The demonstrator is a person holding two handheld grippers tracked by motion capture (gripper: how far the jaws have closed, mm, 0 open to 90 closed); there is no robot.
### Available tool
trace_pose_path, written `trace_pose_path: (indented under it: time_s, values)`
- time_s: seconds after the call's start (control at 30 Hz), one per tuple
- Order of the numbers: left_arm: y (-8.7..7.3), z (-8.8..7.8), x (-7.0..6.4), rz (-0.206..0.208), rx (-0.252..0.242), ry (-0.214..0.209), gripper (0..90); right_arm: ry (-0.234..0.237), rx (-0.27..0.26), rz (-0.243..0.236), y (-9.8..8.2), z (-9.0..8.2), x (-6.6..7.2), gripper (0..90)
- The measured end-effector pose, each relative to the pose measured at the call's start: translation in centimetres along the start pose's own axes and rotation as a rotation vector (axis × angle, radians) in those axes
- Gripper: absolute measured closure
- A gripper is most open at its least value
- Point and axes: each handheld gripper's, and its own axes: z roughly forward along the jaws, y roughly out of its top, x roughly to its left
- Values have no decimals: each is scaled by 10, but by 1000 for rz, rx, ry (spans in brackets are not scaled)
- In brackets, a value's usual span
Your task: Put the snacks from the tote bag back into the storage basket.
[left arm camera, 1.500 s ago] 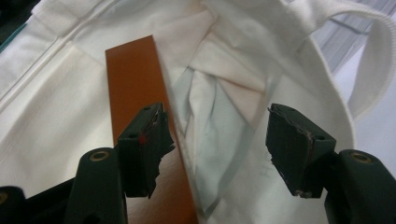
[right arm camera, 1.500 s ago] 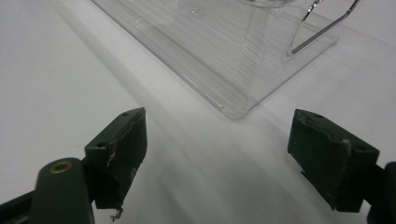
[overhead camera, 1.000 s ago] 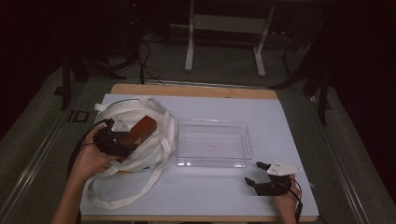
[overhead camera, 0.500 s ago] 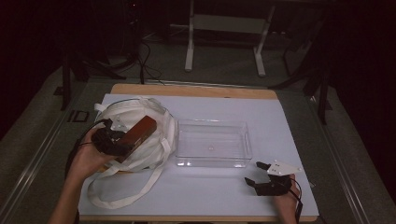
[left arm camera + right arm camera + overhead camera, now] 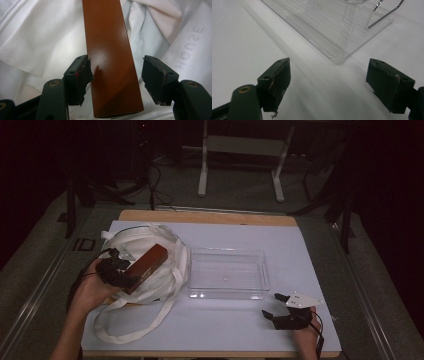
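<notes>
A long brown box (image 5: pixel 146 261) lies tilted on top of a white cloth bag (image 5: pixel 165 251) at the table's left. My left gripper (image 5: pixel 117 270) is at the box's near end. In the left gripper view the brown box (image 5: pixel 110 55) runs up between the jaws of the left gripper (image 5: pixel 116 72). The left pad (image 5: pixel 82 72) touches its edge, and a gap of white cloth shows before the right pad (image 5: pixel 155 77). These jaws have just been opening a little. My right gripper (image 5: pixel 271 305) rests open on the table near the front right, with nothing between its jaws.
A clear plastic tray (image 5: pixel 227 292) stands in the middle of the white table cover, to the right of the bag. Its near corner (image 5: pixel 337 58) lies just ahead of the right gripper (image 5: pixel 328 75). The bag's long straps (image 5: pixel 125 330) trail toward the front edge.
The left hand and the brown box have shifted very slightly to the left over the bag. The right gripper has stayed where it was.
</notes>
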Motion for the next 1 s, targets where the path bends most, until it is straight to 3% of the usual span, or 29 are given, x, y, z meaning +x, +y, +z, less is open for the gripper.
trace_pose_path:
  time_s: [0.7,1.0]
  values:
    - [-6,7,4,-18,92,-19,387,0,2,2,0,0,0,197]
    - [-5,13,11,-63,149,-73,377,1,2,2,0,0,0,197]
